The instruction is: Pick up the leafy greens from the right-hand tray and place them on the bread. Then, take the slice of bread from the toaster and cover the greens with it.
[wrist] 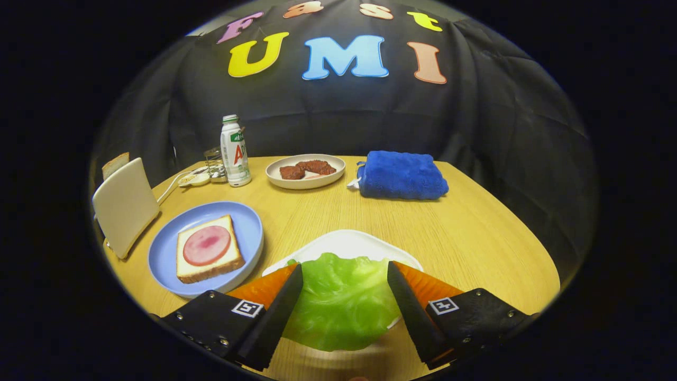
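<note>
The gripper (345, 272) is seen with its jaws spread wide, and the leafy greens (341, 301) lie between them on a white tray (346, 244); whether the fingers touch the leaf cannot be told. A small square marker is carried on each finger block. Just beyond the left finger, a blue plate (248, 230) is set on the table (476, 238), with a slice of bread (209, 250) on it topped by a round pink slice of meat (207, 245). Beside that plate a cream toaster (124, 206) stands at the table's rim, a second bread slice (115, 164) showing behind it. Open wood is left to the right of the tray and across the middle. Farther off are placed a bowl of brown meat pieces (305, 170), a folded blue towel (402, 174) and a white bottle (235, 152) with a green cap; its label is too small to be read.
</note>
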Available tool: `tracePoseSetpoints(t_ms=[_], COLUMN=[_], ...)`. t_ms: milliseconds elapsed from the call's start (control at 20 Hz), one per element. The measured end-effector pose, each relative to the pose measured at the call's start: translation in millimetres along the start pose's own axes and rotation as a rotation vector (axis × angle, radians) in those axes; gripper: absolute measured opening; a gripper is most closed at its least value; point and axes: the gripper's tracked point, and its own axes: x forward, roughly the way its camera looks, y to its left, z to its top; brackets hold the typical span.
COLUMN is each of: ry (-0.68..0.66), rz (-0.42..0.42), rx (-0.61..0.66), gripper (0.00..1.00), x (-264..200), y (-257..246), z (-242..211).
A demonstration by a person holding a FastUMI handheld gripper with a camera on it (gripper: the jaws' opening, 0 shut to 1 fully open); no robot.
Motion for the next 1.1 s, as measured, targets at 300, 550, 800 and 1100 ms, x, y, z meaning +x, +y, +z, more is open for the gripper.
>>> tracePoseSetpoints(t_ms=[300,550,800,1100], ry=[0.071,0.070,0.022,-0.095], rz=[0.004,-0.011,-0.012,0.019], rx=[0.012,0.049,0.113,0.126], gripper=[0.97,0.60,0.01,0.00], x=[7,9,5,-18], y=[-4,-12,-14,1], z=[-9,-9,-1,25])
